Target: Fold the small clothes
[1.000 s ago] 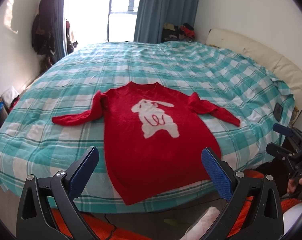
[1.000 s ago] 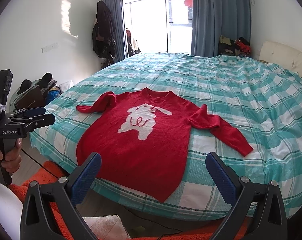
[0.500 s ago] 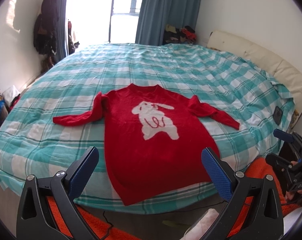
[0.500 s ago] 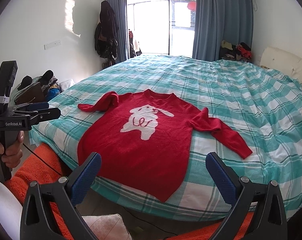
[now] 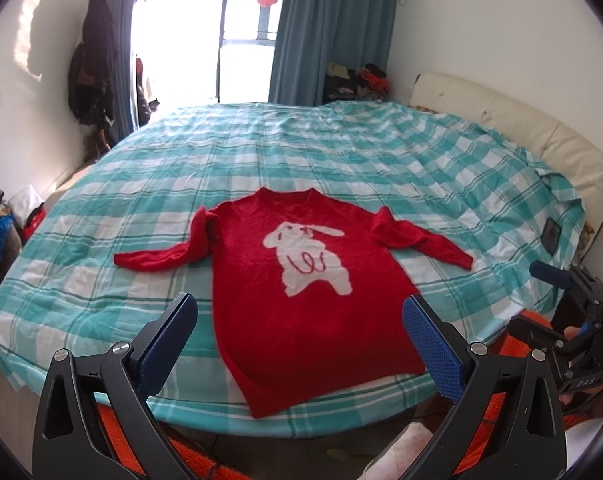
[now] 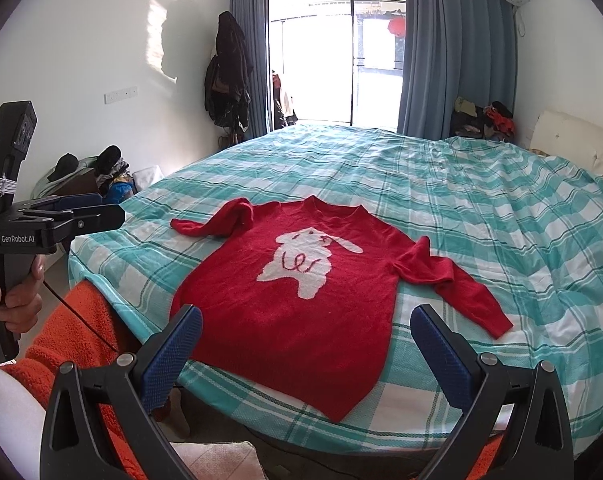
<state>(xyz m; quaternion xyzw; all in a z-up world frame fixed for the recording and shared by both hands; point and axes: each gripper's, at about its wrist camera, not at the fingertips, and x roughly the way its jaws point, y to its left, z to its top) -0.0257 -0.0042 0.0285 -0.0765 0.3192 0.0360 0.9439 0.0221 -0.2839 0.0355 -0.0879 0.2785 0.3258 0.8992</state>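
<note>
Hovering off the bed's (image 5: 101,184) near edge, left gripper (image 5: 299,336) and right gripper (image 6: 305,340) jaws spread, empty; red rabbit sweater (image 5: 301,288) lying flat, sleeves out.

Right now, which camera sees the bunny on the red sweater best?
The left wrist view: the white bunny on the red sweater sits almost straight ahead and upright between the fingers. The right wrist view also shows the whole bunny, but from the side, so it looks slanted.
</note>
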